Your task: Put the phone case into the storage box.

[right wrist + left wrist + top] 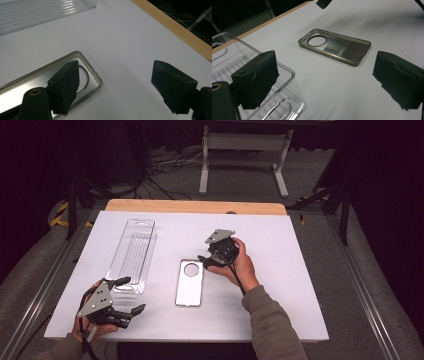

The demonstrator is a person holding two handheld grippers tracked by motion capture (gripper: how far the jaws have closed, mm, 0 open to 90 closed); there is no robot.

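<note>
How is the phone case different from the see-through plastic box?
The phone case is short and shallow, with a greyish rim and a round camera hole; the clear plastic box is longer, deeper and ribbed, with a hanging slot at its far end. The phone case lies beside the right gripper; the box lies by the left gripper. Both are see-through, lie flat on the white table, and neither is gripped.
</note>
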